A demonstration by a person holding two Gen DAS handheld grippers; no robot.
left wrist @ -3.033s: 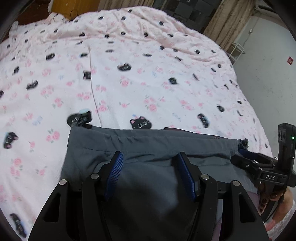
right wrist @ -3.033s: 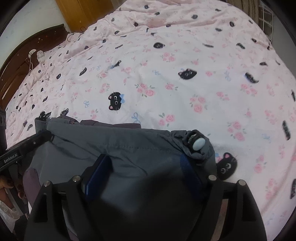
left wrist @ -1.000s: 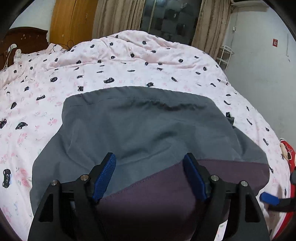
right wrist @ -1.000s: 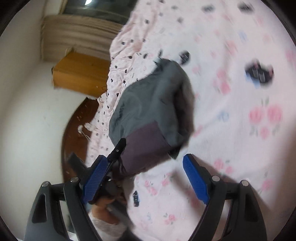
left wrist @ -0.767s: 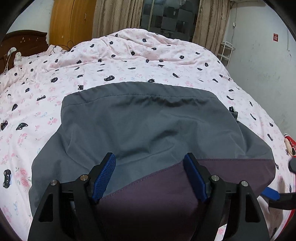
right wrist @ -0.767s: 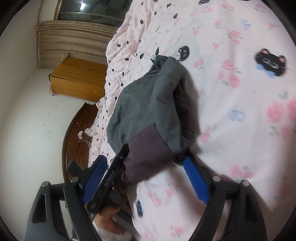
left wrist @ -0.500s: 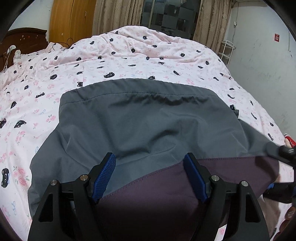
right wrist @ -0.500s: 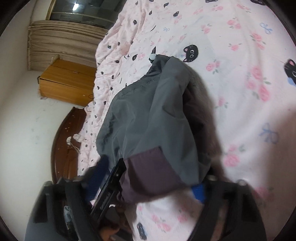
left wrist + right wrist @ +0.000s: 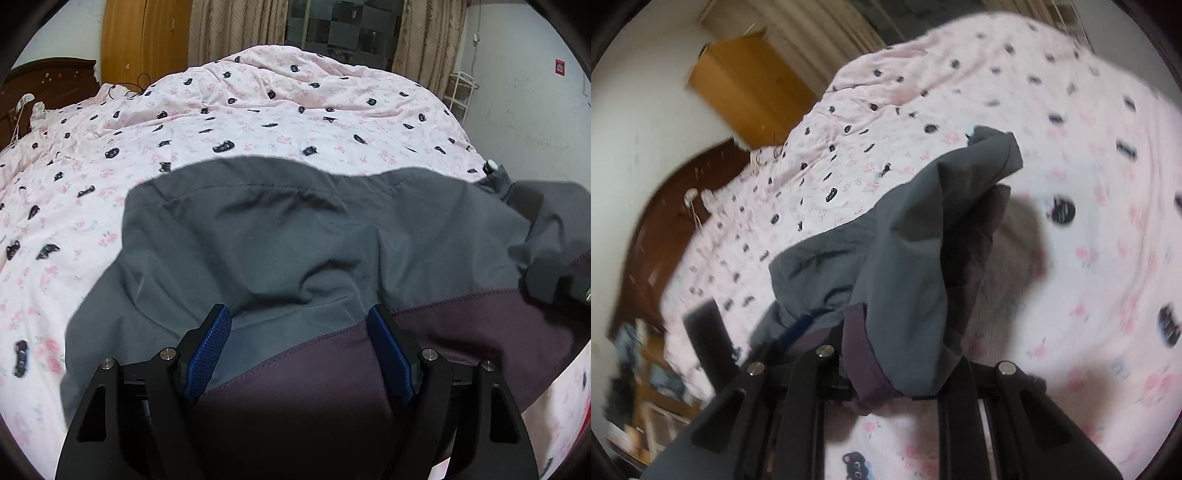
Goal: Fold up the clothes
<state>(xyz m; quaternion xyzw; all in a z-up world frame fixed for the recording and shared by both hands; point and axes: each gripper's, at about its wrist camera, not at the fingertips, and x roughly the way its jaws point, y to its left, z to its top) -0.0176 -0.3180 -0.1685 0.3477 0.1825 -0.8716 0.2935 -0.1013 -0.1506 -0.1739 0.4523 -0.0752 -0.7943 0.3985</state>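
Grey garment [image 9: 295,236] with a dark purple band is lying across the pink cat-print bedspread [image 9: 258,110], its right edge bunching upward. Left gripper [image 9: 303,343] is hovering over the purple band with blue pads spread wide, clamping nothing. Right gripper [image 9: 886,369] is closing its jaws on the gathered grey and purple fabric, which is draping over its fingers.
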